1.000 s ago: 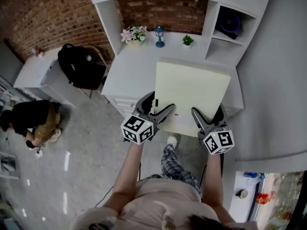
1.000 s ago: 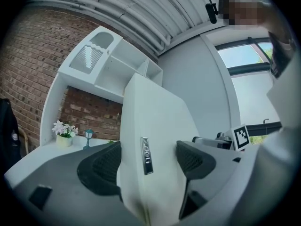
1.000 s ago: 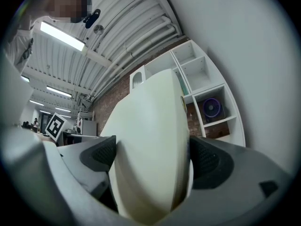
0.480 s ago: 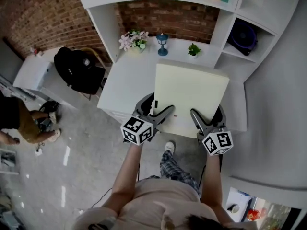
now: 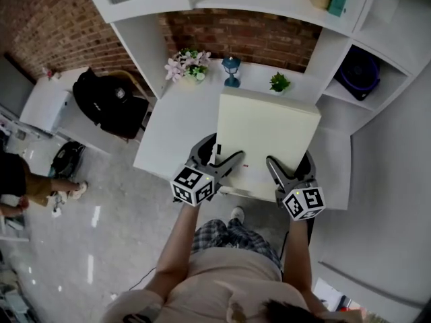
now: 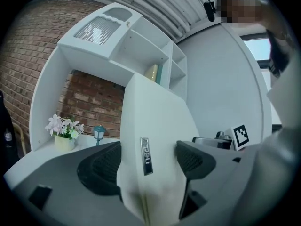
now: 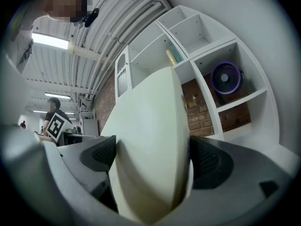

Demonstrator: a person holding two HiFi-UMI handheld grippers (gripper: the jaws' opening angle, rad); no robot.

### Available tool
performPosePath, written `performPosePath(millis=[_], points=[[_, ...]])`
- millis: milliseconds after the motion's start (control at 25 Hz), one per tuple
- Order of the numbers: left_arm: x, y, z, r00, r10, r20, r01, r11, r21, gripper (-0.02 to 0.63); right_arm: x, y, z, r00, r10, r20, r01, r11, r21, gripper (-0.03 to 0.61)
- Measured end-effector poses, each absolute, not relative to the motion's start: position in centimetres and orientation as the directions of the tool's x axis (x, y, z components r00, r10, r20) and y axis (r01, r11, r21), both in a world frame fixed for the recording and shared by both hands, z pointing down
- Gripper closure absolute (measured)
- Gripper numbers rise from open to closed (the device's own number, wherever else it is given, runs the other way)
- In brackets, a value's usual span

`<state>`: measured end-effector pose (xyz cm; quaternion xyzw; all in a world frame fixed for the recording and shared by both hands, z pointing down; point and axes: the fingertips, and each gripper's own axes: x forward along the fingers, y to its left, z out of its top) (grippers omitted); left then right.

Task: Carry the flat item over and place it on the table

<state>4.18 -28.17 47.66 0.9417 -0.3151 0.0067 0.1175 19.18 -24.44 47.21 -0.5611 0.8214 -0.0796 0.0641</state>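
Note:
A pale cream flat cushion-like item [image 5: 265, 140] hangs level above the white table [image 5: 178, 123], held at its near edge by both grippers. My left gripper [image 5: 217, 165] is shut on its near left corner; in the left gripper view the item [image 6: 155, 140] fills the gap between the dark pads, with a small metal label facing me. My right gripper [image 5: 291, 169] is shut on the near right corner, and in the right gripper view the item [image 7: 150, 145] bulges between the pads [image 7: 209, 161]. Most of the tabletop under the item is hidden.
At the table's back stand a flower pot [image 5: 189, 67], a small blue lantern [image 5: 231, 70] and a little green plant [image 5: 279, 83]. White shelving [image 5: 363, 66] with a purple fan rises behind and to the right. A chair with a black backpack [image 5: 108, 103] stands left.
The item and both grippers have come forward over the table, which now lies closer beneath them. The grip on the item has not changed.

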Motion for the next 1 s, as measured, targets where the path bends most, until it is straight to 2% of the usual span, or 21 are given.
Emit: performPosePath(millis=[480, 1000], points=[[3.3, -33.4, 50.5, 0.793, -0.589, 0.157, -0.608, -0.752, 0.254, 0.258, 18.3, -29.9, 50.1, -0.367, -0.928, 0.067, -0.906, 0.341, -0.249, 0.086], [2.9, -35.7, 55.9, 0.791, -0.558, 0.25, -0.611, -0.713, 0.344, 0.258, 17.8, -32.3, 55.1, -0.368, -0.901, 0.229, -0.908, 0.296, -0.295, 0.086]])
